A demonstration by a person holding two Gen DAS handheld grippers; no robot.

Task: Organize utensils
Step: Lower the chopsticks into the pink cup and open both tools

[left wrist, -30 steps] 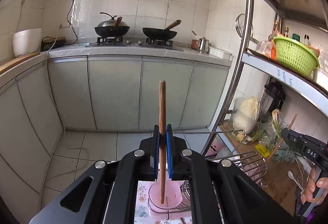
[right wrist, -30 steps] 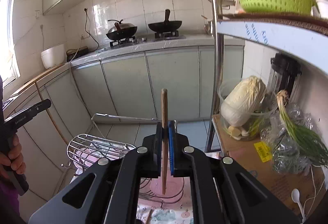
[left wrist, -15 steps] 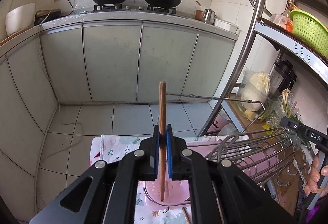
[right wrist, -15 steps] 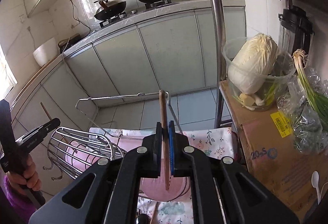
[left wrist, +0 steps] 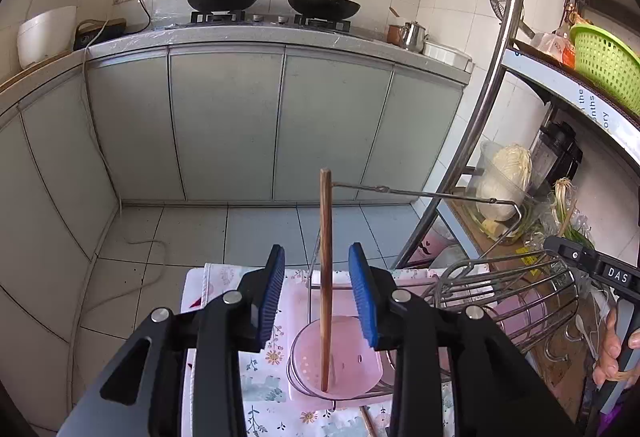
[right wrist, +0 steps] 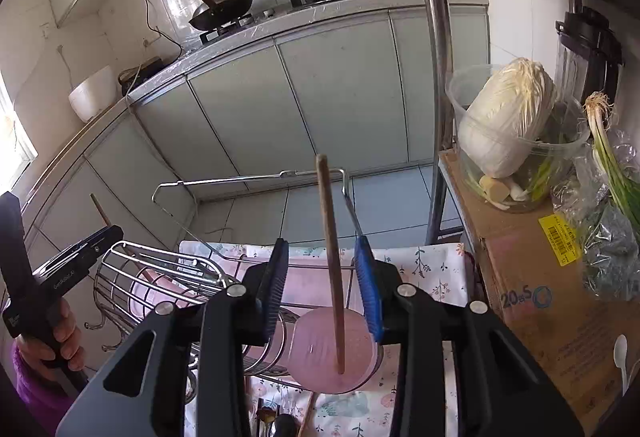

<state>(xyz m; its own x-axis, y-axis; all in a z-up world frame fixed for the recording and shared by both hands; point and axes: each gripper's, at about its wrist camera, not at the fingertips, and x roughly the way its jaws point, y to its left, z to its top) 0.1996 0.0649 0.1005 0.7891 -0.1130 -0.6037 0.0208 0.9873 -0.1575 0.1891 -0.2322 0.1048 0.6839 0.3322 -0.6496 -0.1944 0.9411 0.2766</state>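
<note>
A slim brown wooden chopstick point(left wrist: 325, 277) stands nearly upright, its lower tip resting in a round pink perforated cup point(left wrist: 336, 361) held by a wire ring, its top leaning slightly toward 12 o'clock. In the right wrist view another chopstick point(right wrist: 331, 261) likewise stands in a pink cup point(right wrist: 334, 351), tilted toward 11 o'clock. At 9 o'clock of that cup lies a wire utensil basket point(right wrist: 160, 277) on its side.

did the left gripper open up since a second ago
Yes. The left gripper was clamped on the wooden chopstick; now its blue pads stand apart on either side, with the chopstick's tip resting in the pink holder.
</note>
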